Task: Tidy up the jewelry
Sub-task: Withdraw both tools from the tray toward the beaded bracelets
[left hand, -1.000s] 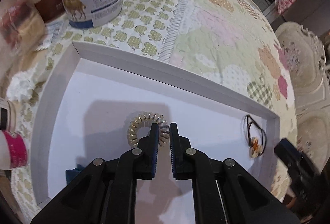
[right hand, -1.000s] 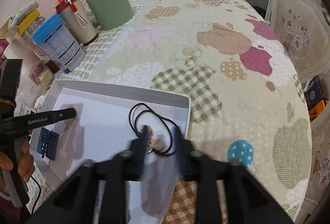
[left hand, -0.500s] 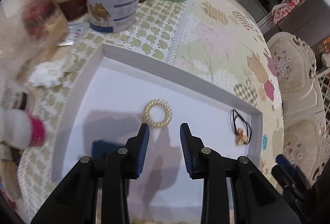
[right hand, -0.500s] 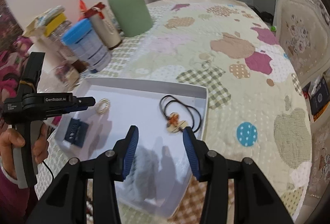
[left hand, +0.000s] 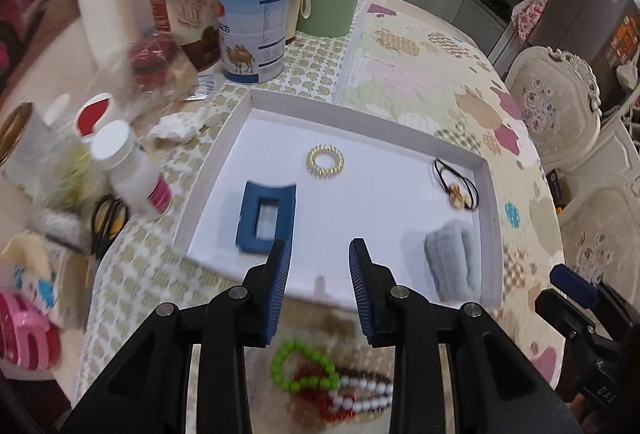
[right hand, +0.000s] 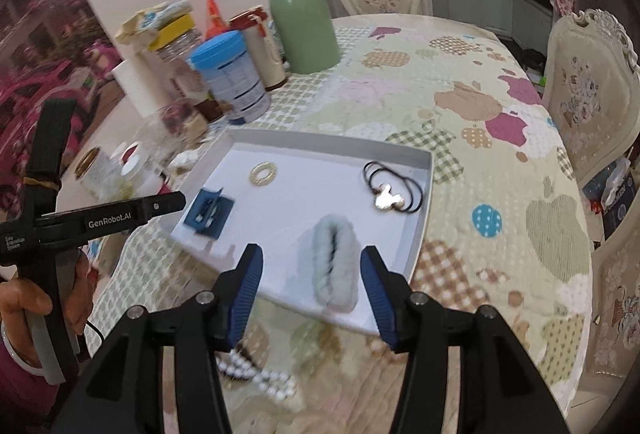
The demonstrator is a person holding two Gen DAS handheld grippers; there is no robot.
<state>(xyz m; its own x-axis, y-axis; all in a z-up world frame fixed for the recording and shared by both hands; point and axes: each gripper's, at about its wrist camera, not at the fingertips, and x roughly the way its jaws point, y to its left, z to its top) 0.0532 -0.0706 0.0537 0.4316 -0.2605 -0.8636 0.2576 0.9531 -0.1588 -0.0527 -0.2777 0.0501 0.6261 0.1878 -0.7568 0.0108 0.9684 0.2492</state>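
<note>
Both claws are spread and empty — the left gripper (left hand: 318,286) and right gripper (right hand: 310,294) have just been opening. Gold coil hair tie (left hand: 325,161) lies at twelve o'clock inside the white tray (left hand: 360,114); bead bracelets (left hand: 320,374) wait at six — likely next.

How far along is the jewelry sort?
Done: spiral hair tie, blue clip, charm hair tie and fuzzy scrunchie lie in the white tray. In hand: nothing, both jaws open and empty. Left: green bead bracelet and pearl strand outside the tray.
</note>
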